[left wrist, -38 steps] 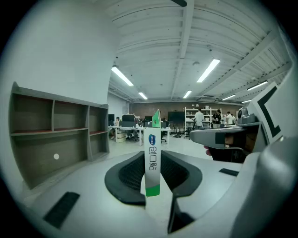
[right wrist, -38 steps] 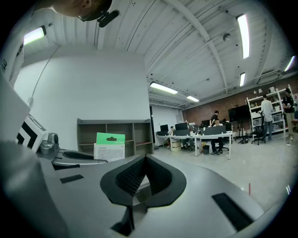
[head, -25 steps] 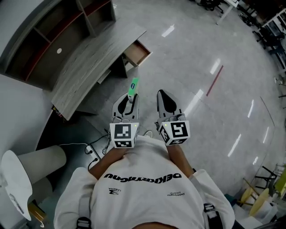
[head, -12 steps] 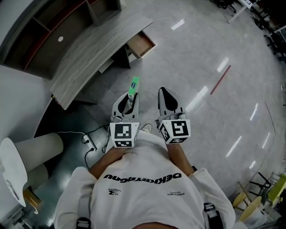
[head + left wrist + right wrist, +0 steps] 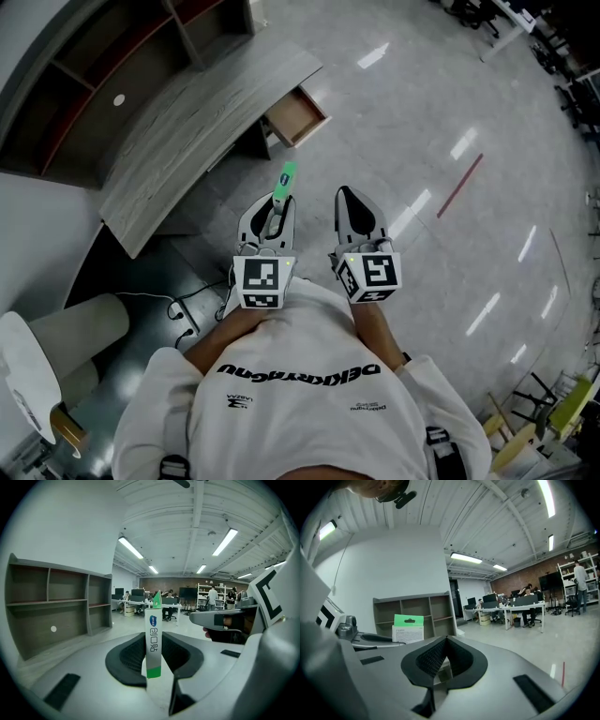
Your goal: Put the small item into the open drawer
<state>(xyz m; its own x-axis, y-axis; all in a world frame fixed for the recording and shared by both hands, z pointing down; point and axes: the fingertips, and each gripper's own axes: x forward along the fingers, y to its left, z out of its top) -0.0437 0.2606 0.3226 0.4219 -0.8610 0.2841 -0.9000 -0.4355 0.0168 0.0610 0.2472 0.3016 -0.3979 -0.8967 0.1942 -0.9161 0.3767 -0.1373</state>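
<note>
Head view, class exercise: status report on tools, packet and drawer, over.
Left tool shut on packet. Right tool shut, empty. Drawer open, packet not yet in. Only bare floor between.

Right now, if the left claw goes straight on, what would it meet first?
Probably the open drawer: the left claw, shut on the packet, points at it across the floor. Depth is unclear, so it may pass above.

Head cam steeply down; L/R gripper views look fwd; all share shelf unit (image 5: 112, 75)
</note>
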